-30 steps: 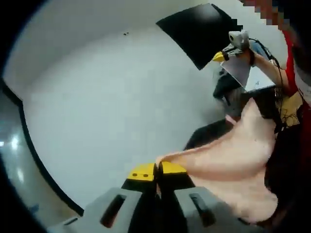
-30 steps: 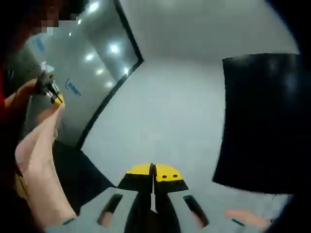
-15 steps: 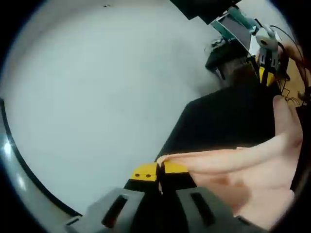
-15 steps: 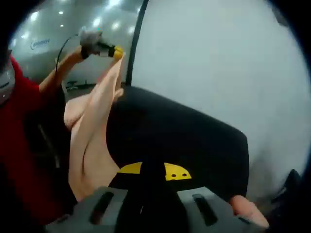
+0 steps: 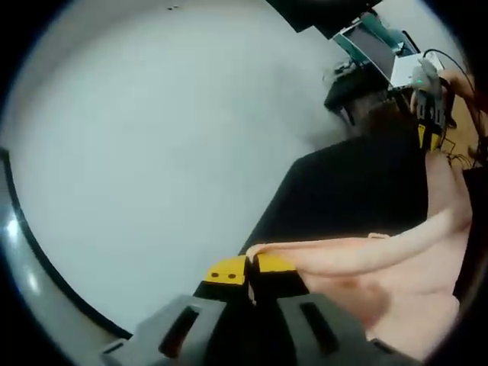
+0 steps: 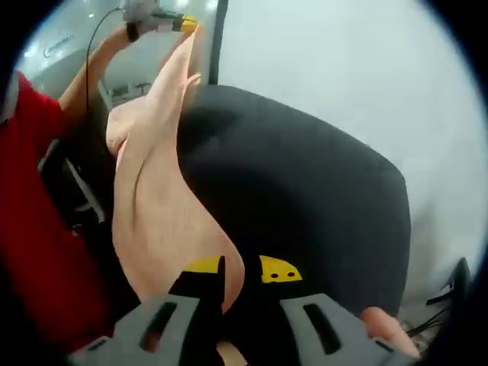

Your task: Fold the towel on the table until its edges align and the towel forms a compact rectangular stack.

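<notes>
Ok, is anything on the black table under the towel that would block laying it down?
Nothing visible. The towel hangs stretched between the left tool and the right tool, both shut on it, and the black table beneath looks bare where it shows.

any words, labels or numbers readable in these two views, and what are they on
None can be read.
A faint blue mark on the grey wall panel in the right gripper view is too blurred to read.
The yellow tips of the left gripper carry small dark dots, not text.

A black table (image 6: 305, 198) stands on pale grey floor (image 5: 152, 152), its visible top bare.
</notes>
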`<move>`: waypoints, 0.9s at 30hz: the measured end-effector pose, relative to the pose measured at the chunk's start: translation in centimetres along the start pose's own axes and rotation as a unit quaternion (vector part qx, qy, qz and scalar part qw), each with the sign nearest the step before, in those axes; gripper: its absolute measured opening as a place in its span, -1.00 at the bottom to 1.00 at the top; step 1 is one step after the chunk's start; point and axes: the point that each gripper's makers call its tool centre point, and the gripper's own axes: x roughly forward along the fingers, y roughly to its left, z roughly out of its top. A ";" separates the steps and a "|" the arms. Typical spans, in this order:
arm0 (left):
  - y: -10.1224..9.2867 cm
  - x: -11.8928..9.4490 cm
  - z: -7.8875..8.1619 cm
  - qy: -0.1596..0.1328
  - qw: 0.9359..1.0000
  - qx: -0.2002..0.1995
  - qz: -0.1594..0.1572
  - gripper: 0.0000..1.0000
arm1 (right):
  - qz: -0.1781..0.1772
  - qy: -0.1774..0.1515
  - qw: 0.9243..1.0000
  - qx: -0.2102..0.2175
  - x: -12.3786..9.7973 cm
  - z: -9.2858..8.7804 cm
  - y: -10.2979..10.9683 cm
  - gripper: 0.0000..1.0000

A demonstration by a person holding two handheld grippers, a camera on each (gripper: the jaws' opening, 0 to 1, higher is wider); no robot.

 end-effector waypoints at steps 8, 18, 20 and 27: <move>-0.3 -0.1 -0.3 -0.001 1.000 -0.011 -0.007 -1.00 | -0.013 0.027 0.999 -0.015 0.9 -0.8 -0.1 -0.73; 0.3 -1.7 -1.3 0.016 1.000 0.006 0.004 -1.00 | -0.055 -0.057 0.996 -0.029 -1.4 2.8 -2.3 -0.99; 0.7 -2.0 -1.5 0.020 1.000 0.001 0.003 -1.00 | -0.083 -0.065 0.994 -0.040 -2.6 3.7 -3.5 -0.99; 1.8 -2.9 -2.0 0.020 1.000 -0.002 0.019 -1.00 | -0.144 -0.082 0.984 -0.065 -5.5 5.6 -6.3 -0.98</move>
